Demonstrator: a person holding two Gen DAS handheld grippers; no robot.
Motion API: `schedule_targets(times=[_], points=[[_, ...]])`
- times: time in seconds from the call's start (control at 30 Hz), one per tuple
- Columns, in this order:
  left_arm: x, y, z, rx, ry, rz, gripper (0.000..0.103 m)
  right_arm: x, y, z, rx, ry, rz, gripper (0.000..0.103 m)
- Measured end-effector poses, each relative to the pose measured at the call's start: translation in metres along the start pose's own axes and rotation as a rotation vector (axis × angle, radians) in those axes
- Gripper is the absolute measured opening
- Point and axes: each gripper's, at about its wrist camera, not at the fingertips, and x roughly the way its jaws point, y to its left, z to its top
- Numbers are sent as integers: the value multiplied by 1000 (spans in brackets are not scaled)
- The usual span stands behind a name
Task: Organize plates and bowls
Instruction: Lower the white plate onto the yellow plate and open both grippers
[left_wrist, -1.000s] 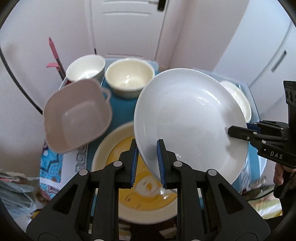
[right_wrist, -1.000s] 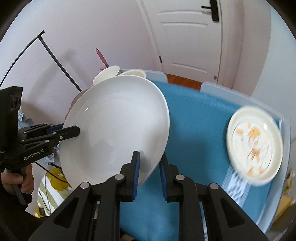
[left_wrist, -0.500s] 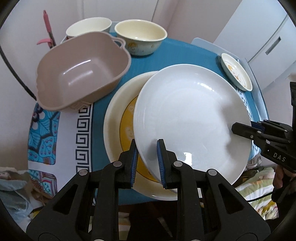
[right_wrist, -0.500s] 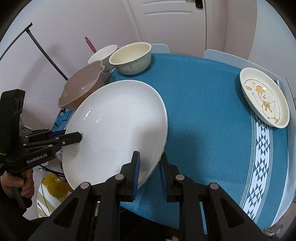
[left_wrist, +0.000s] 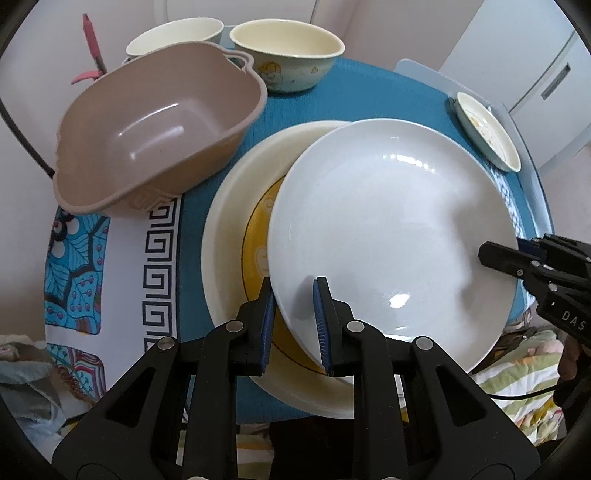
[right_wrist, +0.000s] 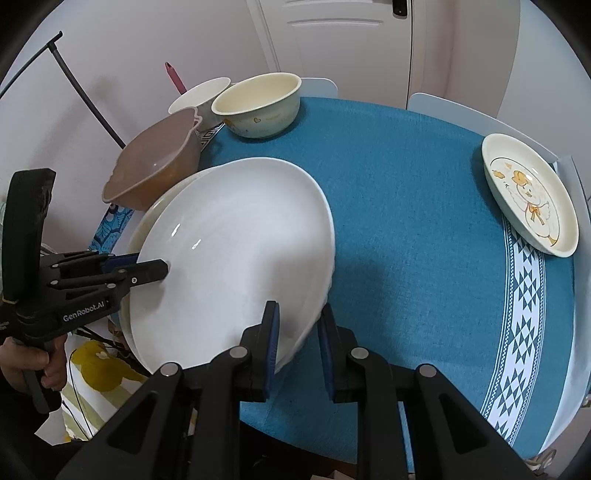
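A large white plate is held by both grippers, low over a cream plate with a yellow centre on the blue tablecloth. My left gripper is shut on the white plate's near rim. My right gripper is shut on its opposite rim and shows in the left wrist view at the right. The white plate covers most of the cream plate in the right wrist view. The left gripper shows there at the left.
A brown square bowl sits left of the plates, partly over the table edge. Two cream bowls stand behind it. A small duck-print plate lies at the far right edge. Blue cloth lies between.
Both grippers have lowered the white plate from a tilted, raised position to nearly flat just above the cream plate. The views now look down onto the table.
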Motion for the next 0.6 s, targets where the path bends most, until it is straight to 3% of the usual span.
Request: schedule_targets(times=[0.17, 0.47, 0.6], points=[[2, -8, 4, 32, -8, 57, 18, 0, 4, 1, -21, -2, -19, 19], [5, -31, 5, 191, -28, 274, 18, 5, 15, 3, -81, 17, -53, 19], [6, -33, 6, 215, -33, 302, 18, 10, 19, 4, -108, 30, -75, 19]])
